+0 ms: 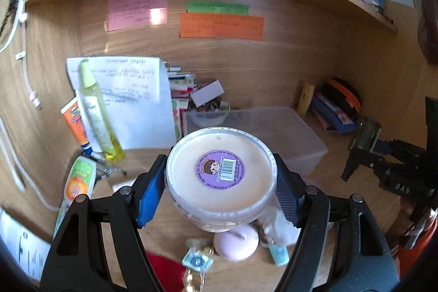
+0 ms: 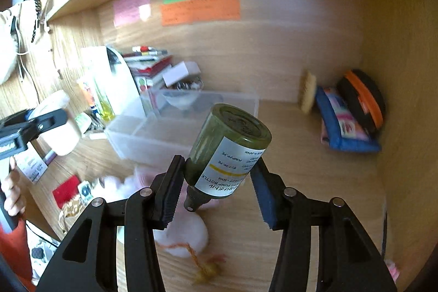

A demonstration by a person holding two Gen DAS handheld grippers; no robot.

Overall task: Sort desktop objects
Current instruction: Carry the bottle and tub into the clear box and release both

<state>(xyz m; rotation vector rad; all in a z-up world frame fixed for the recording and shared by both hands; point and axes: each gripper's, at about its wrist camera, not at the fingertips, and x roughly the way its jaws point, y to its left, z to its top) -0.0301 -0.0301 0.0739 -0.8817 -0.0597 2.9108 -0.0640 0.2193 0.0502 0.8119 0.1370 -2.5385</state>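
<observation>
Tub (image 1: 221, 174) between left tongs (image 1: 221, 193), lifted

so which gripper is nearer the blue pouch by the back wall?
Right. The right gripper, holding the green bottle, is just left of the blue pouch; the left gripper is far left.

Bin (image 1: 301, 133) behind tub (image 1: 220, 177), bottle (image 2: 228, 152) R.

Tub and bottle were both off the desk.
Round cream tub (image 1: 221, 177) sat clamped, purple sticker up; green pump bottle (image 2: 228, 153) hung tilted, base upward.
</observation>
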